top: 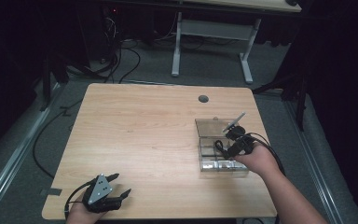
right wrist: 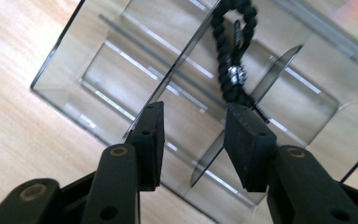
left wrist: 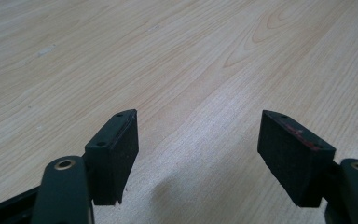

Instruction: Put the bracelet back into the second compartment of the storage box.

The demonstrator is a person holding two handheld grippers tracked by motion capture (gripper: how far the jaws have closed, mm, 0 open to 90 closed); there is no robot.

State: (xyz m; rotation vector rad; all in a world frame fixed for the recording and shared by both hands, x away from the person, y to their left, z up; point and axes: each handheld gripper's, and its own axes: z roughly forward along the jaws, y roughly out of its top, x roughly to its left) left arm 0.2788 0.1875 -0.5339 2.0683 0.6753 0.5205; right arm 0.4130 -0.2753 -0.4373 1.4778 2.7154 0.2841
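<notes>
A clear plastic compartment box stands on the right side of the wooden table. In the right gripper view a black beaded bracelet with a silver bead lies in one compartment of the box. My right gripper hovers just above the box with its jaws apart and nothing between them; the bracelet lies beyond the tips. From above, the right gripper sits over the box's middle. A clear lid panel tilts up at the far side. My left gripper rests open near the table's front left, over bare wood.
A round cable hole lies at the table's far edge. A second desk's white legs stand behind. Cables trail on the floor to the left.
</notes>
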